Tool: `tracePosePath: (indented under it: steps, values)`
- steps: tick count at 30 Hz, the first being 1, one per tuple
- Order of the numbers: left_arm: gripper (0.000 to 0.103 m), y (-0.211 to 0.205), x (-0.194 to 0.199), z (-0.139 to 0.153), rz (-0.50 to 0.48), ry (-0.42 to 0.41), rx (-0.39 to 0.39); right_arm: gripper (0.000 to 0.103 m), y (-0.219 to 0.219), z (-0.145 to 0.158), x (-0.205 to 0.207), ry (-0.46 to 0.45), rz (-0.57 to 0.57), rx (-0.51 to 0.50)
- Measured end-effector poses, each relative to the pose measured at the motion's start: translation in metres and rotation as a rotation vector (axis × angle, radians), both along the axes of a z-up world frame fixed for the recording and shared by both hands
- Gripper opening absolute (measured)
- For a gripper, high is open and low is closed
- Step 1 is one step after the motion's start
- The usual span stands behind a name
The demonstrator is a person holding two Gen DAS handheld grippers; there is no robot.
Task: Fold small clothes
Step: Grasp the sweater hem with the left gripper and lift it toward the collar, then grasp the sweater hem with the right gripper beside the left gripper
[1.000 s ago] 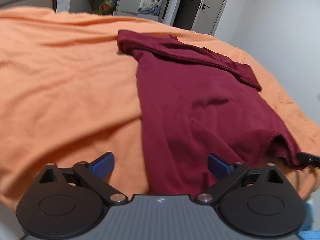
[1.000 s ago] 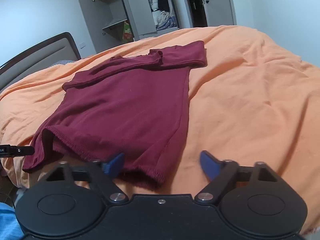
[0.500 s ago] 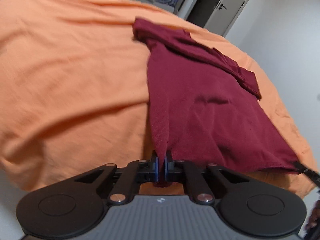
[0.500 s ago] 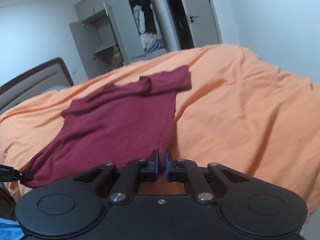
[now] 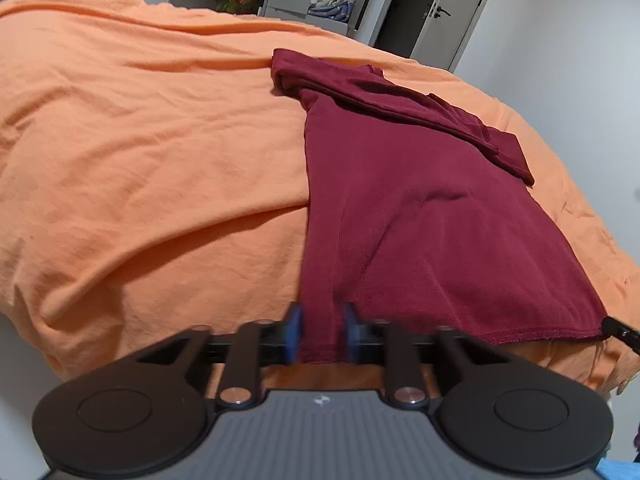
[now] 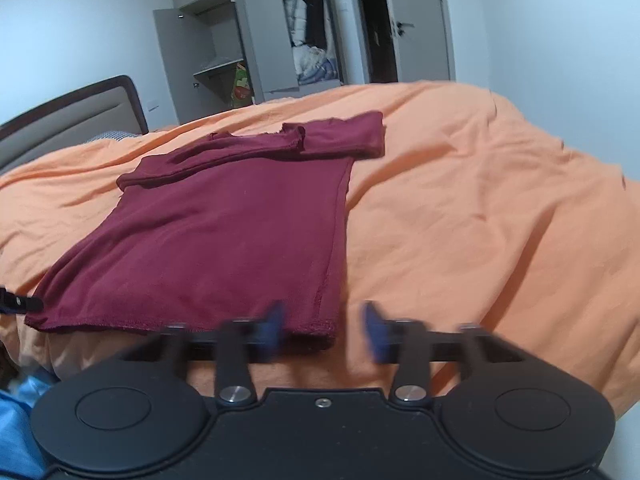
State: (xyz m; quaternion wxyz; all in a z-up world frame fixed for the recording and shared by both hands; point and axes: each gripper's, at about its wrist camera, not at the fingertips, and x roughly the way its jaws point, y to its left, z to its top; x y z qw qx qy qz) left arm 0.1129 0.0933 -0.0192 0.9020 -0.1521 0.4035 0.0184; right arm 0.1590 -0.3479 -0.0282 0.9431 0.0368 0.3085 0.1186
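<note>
Your left tongs [image 5: 320, 334] stand parted, the two blue pads either side of the near left corner of the maroon shirt [image 5: 420, 208], gripping nothing. Your right tongs [image 6: 325, 330] are parted wider, astride the other hem corner of the same shirt [image 6: 224, 236], also holding nothing; the pads are blurred there. The shirt lies spread on the orange bed cover [image 5: 140, 160], hem at the near edge of the bed, sleeves already turned in across the chest at the far end. Treat it as light, limp knit: it will sag, stretch and drag along the cover instead of holding shape. Your best hold is likely the doubled hem at each corner, both layers pinched together, since a shallow bite on one layer may slip
</note>
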Motion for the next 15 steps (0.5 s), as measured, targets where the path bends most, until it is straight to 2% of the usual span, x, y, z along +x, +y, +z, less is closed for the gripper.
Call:
tracePosePath:
  steps: [1,3,5,7,10,15]
  values:
    - [0.065,-0.001,-0.002,0.002,0.008,-0.007,0.013,0.068,0.001,0.002,-0.003,-0.019,0.019,-0.016]
    - [0.082,-0.005,-0.007,0.008,0.026,-0.040,0.067,0.081,0.008,0.004,-0.006,-0.049,0.080,-0.059]
    - [0.088,-0.015,-0.011,0.014,0.009,-0.077,0.135,0.088,0.017,0.007,-0.009,-0.081,0.159,-0.111]
    - [0.100,-0.026,-0.011,0.018,-0.014,-0.116,0.183,0.089,0.031,0.006,-0.012,-0.110,0.245,-0.177]
    - [0.102,-0.045,-0.010,0.021,-0.068,-0.164,0.234,0.089,0.053,0.000,-0.012,-0.130,0.341,-0.291]
    - [0.102,-0.074,0.001,0.019,-0.140,-0.163,0.281,0.086,0.080,-0.016,-0.007,-0.132,0.443,-0.432]
